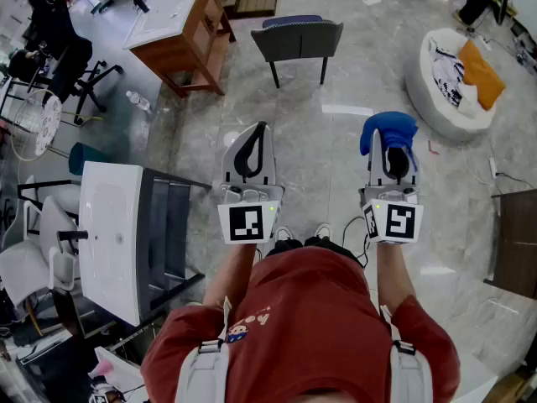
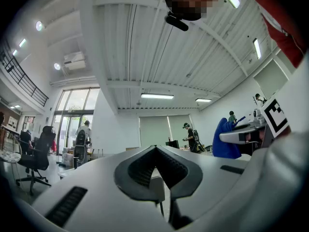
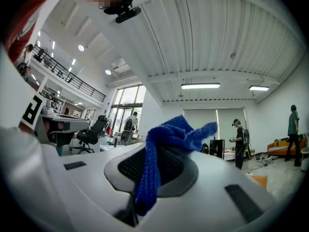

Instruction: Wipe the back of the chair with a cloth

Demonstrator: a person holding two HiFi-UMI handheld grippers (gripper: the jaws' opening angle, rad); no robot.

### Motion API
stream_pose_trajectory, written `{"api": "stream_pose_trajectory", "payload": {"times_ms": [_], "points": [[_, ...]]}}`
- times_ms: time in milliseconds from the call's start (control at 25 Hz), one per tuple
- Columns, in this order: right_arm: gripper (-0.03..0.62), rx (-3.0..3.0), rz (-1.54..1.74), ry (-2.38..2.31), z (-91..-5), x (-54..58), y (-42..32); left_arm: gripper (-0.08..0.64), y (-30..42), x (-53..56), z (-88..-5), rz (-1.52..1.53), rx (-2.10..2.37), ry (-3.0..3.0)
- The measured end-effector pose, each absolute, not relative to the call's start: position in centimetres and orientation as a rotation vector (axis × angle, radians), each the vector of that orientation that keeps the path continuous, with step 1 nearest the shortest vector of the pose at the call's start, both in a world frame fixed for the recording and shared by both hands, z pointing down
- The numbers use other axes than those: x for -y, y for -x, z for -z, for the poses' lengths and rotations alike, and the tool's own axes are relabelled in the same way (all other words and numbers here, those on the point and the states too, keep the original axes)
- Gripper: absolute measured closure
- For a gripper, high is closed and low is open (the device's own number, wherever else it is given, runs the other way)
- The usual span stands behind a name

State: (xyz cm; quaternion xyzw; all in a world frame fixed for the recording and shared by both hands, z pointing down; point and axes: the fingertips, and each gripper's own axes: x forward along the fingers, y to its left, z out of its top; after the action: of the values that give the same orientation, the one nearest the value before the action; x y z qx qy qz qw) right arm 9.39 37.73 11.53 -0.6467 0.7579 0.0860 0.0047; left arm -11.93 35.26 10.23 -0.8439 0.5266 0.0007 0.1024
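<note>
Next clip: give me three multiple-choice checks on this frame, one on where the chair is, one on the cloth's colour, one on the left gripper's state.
1. The chair stands: A) ahead, beyond the left gripper and right gripper B) between them C) touching them
2. The cloth is: A) red B) blue C) white
3. The left gripper is: A) wide open B) shut on the cloth C) shut, empty

Answers: 1A, the head view shows it well clear ahead; 2B, blue fabric sits clamped in the right gripper; 3C, its own view shows jaws together, nothing between.
</note>
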Motion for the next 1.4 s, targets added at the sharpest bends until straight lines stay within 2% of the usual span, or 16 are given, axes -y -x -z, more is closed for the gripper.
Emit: {"api": "stream_pose_trajectory", "payload": {"times_ms": [760, 1400], "points": [[0.537, -2.326, -0.264, 2.032, -11.8, -38.7, -14.5, 0.548, 6.9, -36.1, -10.3, 0.013, -1.538, 2.494], [0.537, -2.369, -0.140, 1.955, -15.4, -36.7, -19.9, 0.548, 1.9, -35.8, -12.5, 0.096, -1.609, 2.458]]}}
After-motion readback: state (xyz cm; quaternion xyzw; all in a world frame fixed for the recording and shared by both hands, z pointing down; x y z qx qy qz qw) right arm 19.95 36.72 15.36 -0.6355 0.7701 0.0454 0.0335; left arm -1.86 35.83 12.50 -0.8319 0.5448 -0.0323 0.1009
